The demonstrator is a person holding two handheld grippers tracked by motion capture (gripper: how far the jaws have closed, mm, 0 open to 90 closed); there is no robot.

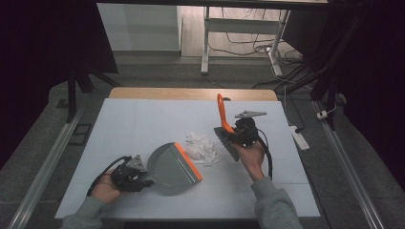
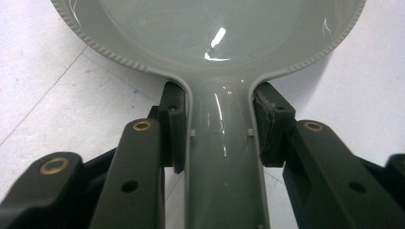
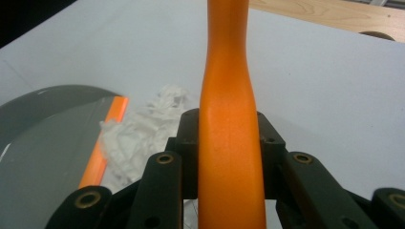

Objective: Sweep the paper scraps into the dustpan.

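The left gripper (image 1: pixel 138 175) clamps the grey plastic dustpan (image 1: pixel 173 168); the right gripper (image 1: pixel 239 134) clamps the orange-handled brush (image 1: pixel 223 119). Sweeping step: next, push the crumpled white paper (image 1: pixel 203 147) into the pan

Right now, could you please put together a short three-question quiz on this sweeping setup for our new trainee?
1. True or false: the left gripper is shut on the dustpan handle.
2. What does the right gripper hold? A) a sponge B) the orange-handled brush C) a cup
3. Fill in: the crumpled white paper lies on the table between the dustpan's orange lip and the ____.

Key:
1. True; its jaws clamp both sides of the grey handle.
2. B; the jaws grip the orange handle.
3. Brush; the paper is beside the lip, not yet in the pan.
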